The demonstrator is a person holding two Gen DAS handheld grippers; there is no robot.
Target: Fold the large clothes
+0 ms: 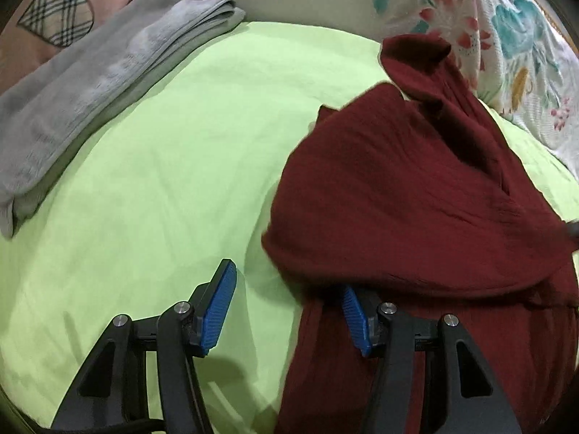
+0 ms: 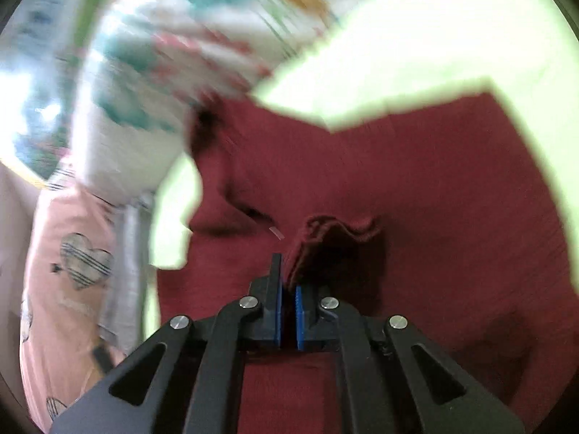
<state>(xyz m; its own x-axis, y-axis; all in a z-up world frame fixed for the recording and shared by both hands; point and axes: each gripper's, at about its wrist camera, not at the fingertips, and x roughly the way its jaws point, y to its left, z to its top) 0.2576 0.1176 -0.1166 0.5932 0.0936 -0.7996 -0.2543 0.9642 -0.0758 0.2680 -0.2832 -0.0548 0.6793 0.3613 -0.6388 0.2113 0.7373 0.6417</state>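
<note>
A dark red garment (image 1: 416, 195) lies bunched on the light green sheet (image 1: 152, 195), at the right of the left wrist view. My left gripper (image 1: 286, 289) is open; its right finger is partly under the garment's edge and its left finger (image 1: 217, 307) is over bare sheet. In the right wrist view the red garment (image 2: 416, 188) fills the middle, blurred by motion. My right gripper (image 2: 288, 289) is shut on a bunched fold of the red garment (image 2: 333, 238), which rises between the pads.
A folded grey towel (image 1: 94, 83) lies at the left on the sheet. A floral pillow (image 1: 499, 36) is at the back right. Pink fabric with plaid hearts (image 1: 61, 3) is at the back left; it also shows in the right wrist view (image 2: 72, 260).
</note>
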